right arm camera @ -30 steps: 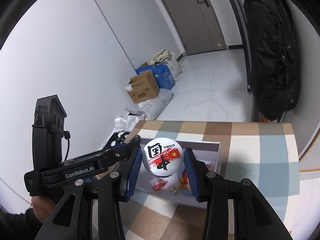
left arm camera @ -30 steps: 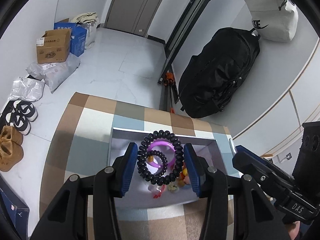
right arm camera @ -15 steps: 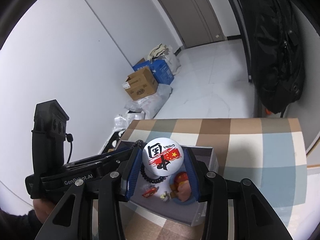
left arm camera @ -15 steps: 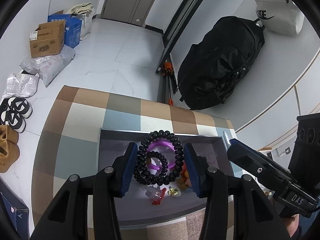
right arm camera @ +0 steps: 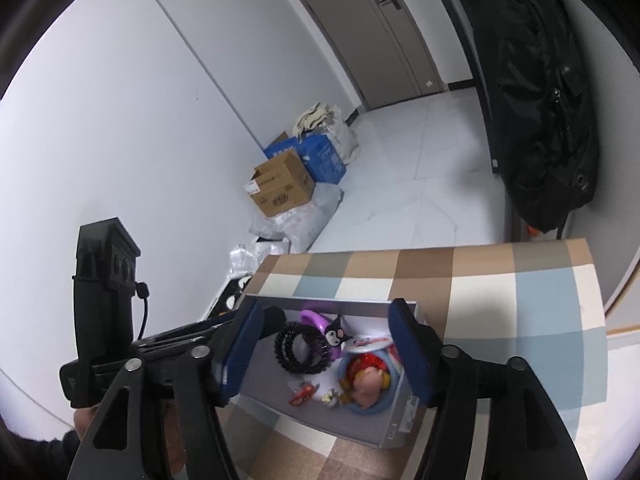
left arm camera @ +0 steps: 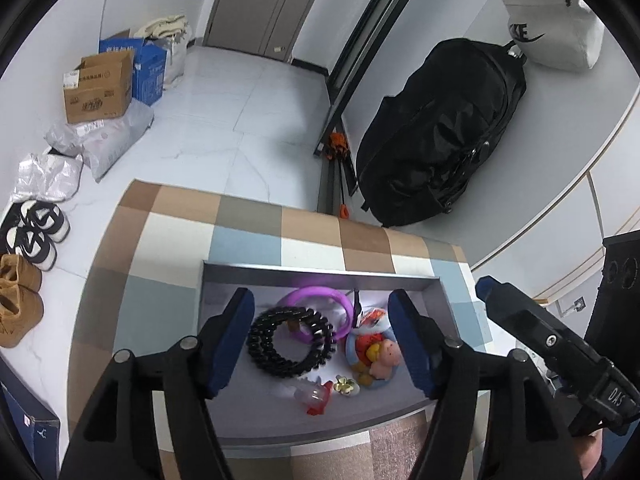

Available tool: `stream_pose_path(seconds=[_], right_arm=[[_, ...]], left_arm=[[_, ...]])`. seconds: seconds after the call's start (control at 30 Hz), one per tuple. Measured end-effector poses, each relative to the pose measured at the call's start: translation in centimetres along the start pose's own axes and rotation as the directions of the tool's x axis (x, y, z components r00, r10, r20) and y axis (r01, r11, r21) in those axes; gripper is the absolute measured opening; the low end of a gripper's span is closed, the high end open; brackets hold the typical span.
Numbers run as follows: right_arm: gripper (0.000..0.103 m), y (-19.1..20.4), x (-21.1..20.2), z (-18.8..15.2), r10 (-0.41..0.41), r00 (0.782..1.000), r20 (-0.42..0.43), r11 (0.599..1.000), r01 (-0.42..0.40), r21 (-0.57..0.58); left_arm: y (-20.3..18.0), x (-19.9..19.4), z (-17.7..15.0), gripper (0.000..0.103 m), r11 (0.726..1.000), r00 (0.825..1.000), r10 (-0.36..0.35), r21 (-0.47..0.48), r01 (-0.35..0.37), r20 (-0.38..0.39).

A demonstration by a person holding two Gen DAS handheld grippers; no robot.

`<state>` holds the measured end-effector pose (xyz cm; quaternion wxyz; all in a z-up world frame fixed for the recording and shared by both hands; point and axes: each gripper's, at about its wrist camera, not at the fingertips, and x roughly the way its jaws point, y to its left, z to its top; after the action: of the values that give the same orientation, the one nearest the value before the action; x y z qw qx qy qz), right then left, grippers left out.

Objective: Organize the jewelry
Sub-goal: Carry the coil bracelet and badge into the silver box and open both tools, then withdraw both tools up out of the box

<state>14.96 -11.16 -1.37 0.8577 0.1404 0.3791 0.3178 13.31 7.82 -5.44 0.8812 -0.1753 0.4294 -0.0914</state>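
On the checkered tablecloth the grey box sits directly below both my grippers, left and right; their jaws have just been opening, spread and empty above the black coil band.

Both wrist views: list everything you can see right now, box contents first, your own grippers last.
box: 1, grey, on checked table
coil hair tie: 1, black, in box, left
bangle: 1, purple, behind hair tie
doll charm: 1, red and yellow, on blue disc, box right
badge: 1, white, behind doll charm
table: 1, checked brown, blue, white
backpack: 1, black, against wall
cardboard box: 1, brown, on floor
left gripper: blue pads, open over box
right gripper: blue pads, open over box
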Motion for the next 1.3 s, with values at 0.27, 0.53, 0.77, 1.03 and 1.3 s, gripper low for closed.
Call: stream_pose_path(seconds=[0.27,0.53,0.77,1.03,1.3], right_arm=[[0.082,-0.2,-0.8,-0.2,-0.020,1.000,0.018,1.000,0.020,0.007],[0.089,0.7,-2.2,-0.5,-0.032,0.998,0.051,0.999,0.033,-0.021],[0.099,1.6,-3.6,-1.5,-0.038,0.996,0.080,0.998,0.042,-0.044],[0.103,2.4,-5.4,-2.8,-0.066,0.990,0.125,0.994,0.077,-0.084],[0.103,2.9,-6.5,-4.2,-0.086,0.985,0.148,0.987,0.104,-0.119]], left_arm=[[-0.2,-0.9,0.0,0.075,0.998,0.997,0.057,0.020,-0.059,0.050],[-0.3,-2.9,-0.4,0.077,0.995,0.988,0.097,0.026,-0.101,0.118],[-0.7,-4.8,-1.4,0.086,0.990,0.973,0.124,0.044,-0.135,0.193],[-0.8,-6.1,-2.6,0.087,0.984,0.959,0.158,0.046,-0.173,0.237],[-0.8,-6.8,-3.7,0.087,0.977,0.949,0.192,0.046,-0.209,0.250]])
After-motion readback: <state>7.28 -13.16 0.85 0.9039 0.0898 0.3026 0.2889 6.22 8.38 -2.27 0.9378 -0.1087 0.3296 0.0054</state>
